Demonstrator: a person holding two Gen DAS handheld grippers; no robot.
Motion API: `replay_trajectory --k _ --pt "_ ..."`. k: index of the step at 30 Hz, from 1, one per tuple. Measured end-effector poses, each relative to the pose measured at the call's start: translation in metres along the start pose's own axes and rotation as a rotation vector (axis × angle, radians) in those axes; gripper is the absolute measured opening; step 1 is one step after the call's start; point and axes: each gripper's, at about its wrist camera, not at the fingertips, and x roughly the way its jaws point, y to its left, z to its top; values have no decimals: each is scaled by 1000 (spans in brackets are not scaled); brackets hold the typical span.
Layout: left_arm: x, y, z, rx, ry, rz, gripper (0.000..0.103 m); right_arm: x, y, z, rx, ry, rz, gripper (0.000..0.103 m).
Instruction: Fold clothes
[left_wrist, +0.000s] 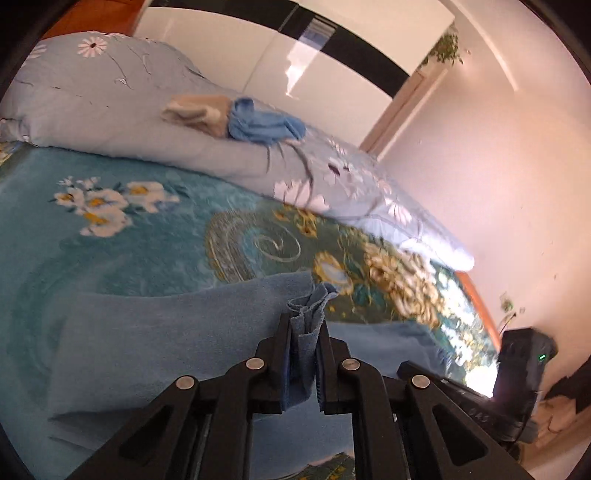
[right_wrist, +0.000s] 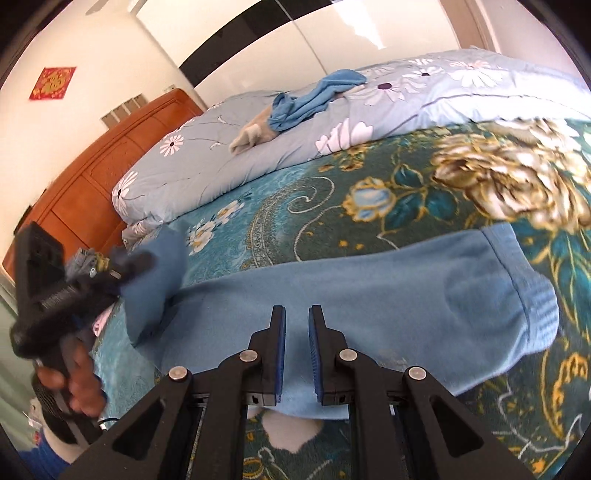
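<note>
A light-blue garment (right_wrist: 369, 288) lies stretched across the teal floral blanket (right_wrist: 332, 192) of a bed, its ribbed cuff (right_wrist: 532, 317) toward the right. The left gripper (left_wrist: 304, 325) is clamped on a bunched corner of this garment and holds it raised off the blanket; the hand (right_wrist: 74, 380) carrying it shows in the right wrist view. The right gripper (right_wrist: 296, 314) hovers above the garment's near edge, its fingers parted with nothing between them. By this reading a fold is in hand: the lifted corner would need carrying over the flat part, with the right gripper free to pin or take the near edge. Open blanket lies beyond the garment; farther back a quilt (left_wrist: 110, 103) bears a blue item (left_wrist: 266, 123) and a beige one (left_wrist: 195, 110). Bed edge and wall bound the right.
</note>
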Motion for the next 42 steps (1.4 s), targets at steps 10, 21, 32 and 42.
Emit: replay_trajectory --k 10,21,32,42 --pt "-1 -5 -35 1 105 -41 45 20 9 -8 70 22 130 30" --pt "-94 102 -73 -106 -64 290 67 66 28 -5 207 184 166 49" --pt "-105 117 -78 -186 -100 212 67 103 43 3 338 202 206 49" --pt "-67 96 -48 -184 -20 53 67 88 48 5 261 143 200 8"
